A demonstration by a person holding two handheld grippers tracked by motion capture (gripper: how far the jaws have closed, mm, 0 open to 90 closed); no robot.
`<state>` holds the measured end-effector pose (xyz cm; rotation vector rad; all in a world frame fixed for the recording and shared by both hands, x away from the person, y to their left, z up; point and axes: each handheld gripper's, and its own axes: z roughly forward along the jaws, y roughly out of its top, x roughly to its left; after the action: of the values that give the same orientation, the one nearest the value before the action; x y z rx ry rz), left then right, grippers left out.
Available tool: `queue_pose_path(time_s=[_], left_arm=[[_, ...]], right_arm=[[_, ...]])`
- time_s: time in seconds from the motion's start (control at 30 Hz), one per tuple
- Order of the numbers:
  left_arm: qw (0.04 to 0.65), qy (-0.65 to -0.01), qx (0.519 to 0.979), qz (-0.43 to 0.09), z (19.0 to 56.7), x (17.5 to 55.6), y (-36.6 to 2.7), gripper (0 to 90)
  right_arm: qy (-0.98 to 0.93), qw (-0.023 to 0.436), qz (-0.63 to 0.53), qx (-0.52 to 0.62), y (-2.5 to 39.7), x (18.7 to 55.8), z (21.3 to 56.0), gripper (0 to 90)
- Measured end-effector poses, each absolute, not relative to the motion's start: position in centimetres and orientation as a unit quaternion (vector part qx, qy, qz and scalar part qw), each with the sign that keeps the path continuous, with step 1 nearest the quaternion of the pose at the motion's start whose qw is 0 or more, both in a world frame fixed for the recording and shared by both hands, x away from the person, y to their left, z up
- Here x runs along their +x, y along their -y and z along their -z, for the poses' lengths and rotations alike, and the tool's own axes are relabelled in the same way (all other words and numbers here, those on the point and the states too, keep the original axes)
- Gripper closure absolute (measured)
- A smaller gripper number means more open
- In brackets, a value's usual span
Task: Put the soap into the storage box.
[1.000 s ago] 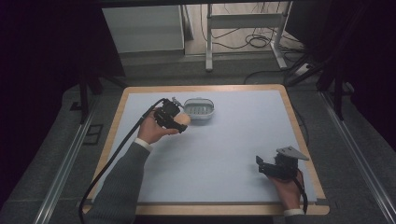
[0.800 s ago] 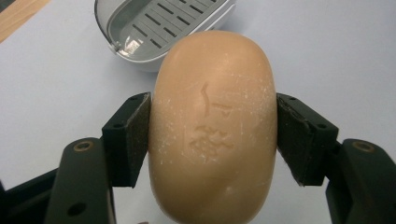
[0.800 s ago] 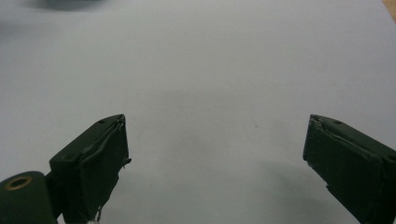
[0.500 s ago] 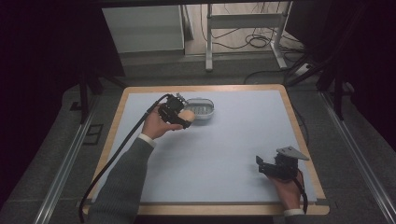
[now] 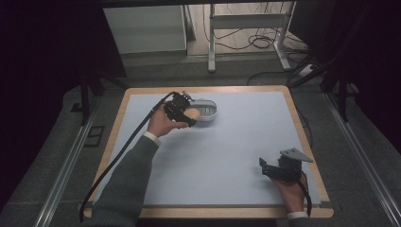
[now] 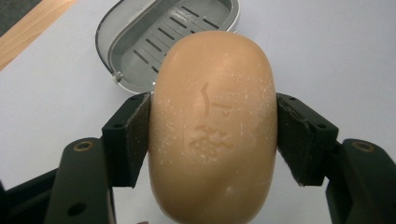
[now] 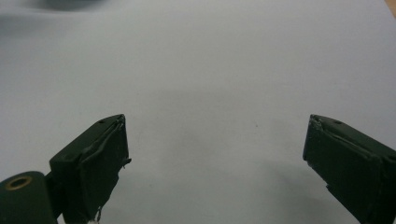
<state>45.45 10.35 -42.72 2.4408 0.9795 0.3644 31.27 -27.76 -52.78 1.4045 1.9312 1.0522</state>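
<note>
Soap [image 6: 212, 130], a tan oval bar, sits clamped in the left gripper [image 5: 182, 112], which has crept closer to the grey slotted dish [image 5: 206, 109] at the desk's [image 5: 236, 146] twelve o'clock. Right gripper [image 5: 276, 169] rests at five o'clock, unmoved, jaws spread wide.

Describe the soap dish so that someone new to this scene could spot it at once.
Start at the table with its pale blue top and wooden rim, and look to the far edge, left of centre. There, just beyond the left gripper that clamps a tan bar of soap, lies the soap dish. It is a grey oval tray with a slotted floor, the only container on the table.
</note>
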Motion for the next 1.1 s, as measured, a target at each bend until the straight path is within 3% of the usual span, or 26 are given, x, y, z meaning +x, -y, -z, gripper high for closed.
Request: queue_pose_path(time_s=[1.1], left_arm=[[0.245, -0.344, 0.898, -0.126, 42.3, 50.1, -7.8, 32.2]], right_arm=[[-0.714, 0.258, -0.391, 0.52, 27.8, 31.3, 52.8, 6.9]])
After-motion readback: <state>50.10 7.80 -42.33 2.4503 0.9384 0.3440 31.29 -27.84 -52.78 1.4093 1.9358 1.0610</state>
